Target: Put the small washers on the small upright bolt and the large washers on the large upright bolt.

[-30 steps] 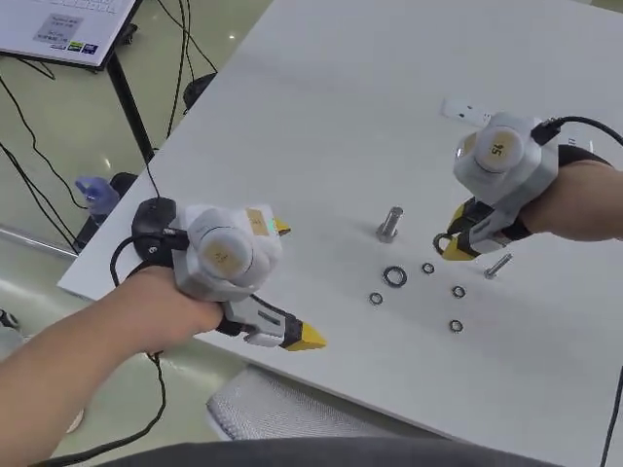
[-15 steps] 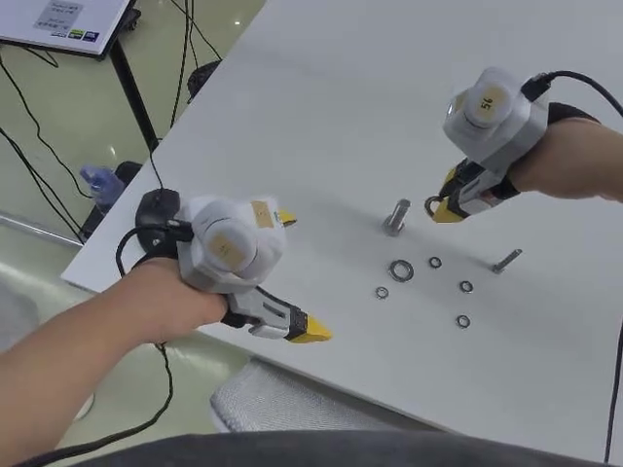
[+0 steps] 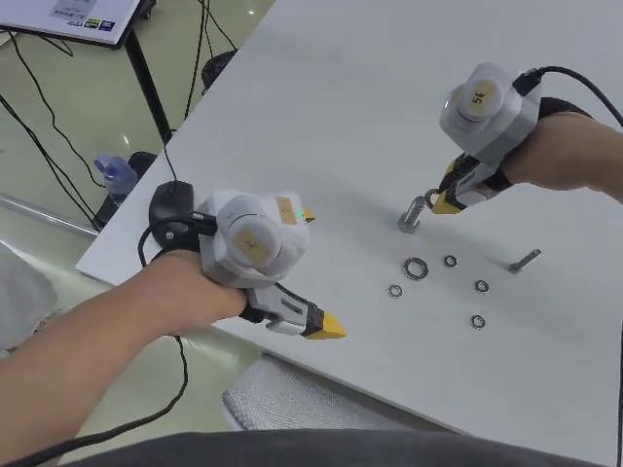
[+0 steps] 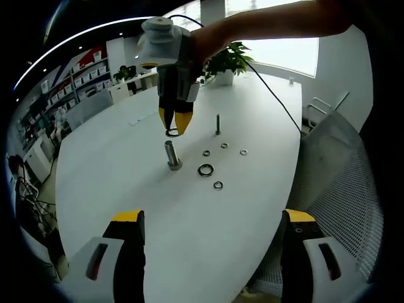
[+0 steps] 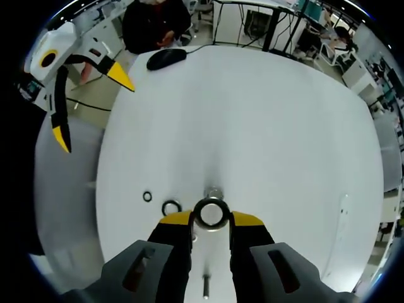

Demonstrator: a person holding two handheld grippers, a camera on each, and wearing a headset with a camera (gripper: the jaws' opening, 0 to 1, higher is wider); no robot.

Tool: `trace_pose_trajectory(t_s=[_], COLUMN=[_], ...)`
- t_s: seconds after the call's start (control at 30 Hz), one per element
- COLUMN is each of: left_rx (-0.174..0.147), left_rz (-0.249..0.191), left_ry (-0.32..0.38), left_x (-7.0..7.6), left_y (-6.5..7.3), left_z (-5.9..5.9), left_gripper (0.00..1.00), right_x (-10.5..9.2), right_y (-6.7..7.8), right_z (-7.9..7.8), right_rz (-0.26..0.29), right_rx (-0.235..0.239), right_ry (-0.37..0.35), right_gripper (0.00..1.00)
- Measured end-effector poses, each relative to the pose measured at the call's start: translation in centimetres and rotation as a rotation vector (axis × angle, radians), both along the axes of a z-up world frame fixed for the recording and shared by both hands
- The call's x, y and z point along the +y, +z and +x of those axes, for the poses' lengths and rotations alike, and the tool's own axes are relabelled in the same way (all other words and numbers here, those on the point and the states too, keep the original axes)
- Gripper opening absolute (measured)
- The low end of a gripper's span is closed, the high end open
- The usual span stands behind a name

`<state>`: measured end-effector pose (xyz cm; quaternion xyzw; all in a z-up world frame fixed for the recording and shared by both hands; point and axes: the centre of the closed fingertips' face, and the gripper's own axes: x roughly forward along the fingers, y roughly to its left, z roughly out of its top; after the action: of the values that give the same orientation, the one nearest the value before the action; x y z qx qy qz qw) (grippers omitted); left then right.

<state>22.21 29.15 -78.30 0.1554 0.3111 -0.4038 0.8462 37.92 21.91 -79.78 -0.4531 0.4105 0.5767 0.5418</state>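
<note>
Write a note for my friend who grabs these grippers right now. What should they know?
Right gripper: shut on a large washer, held close above the large bolt and not on it yet.
Left gripper: open and holding nothing, by the near edge of the table.
On the table: a second large washer, four small washers, and the small bolt off to the side.
Done: no washer is on either bolt.
Left: drop the held washer onto the large bolt, add the second one, then put the four small washers on the small bolt.
</note>
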Motion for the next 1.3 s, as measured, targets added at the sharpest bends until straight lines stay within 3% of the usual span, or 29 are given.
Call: trace_pose_trajectory(t_s=[0.27, 0.67, 1.3], left_rx=[0.009, 0.014, 0.018], left_rz=[0.001, 0.009, -0.005], left_ry=[0.008, 0.023, 0.012], left_x=[0.4, 1.2, 0.4], left_y=[-0.2, -0.3, -0.2], left_z=[-0.1, 0.0, -0.2], left_gripper=[0.89, 0.89, 0.89], right_x=[0.8, 1.2, 0.8], right_y=[-0.8, -2.0, -4.7], right_z=[0.2, 0.3, 0.3], right_rz=[-0.024, -0.045, -0.074], right_rx=[-0.019, 0.007, 0.002], right_ry=[0.029, 0.041, 0.05], right_gripper=[0.22, 0.22, 0.22])
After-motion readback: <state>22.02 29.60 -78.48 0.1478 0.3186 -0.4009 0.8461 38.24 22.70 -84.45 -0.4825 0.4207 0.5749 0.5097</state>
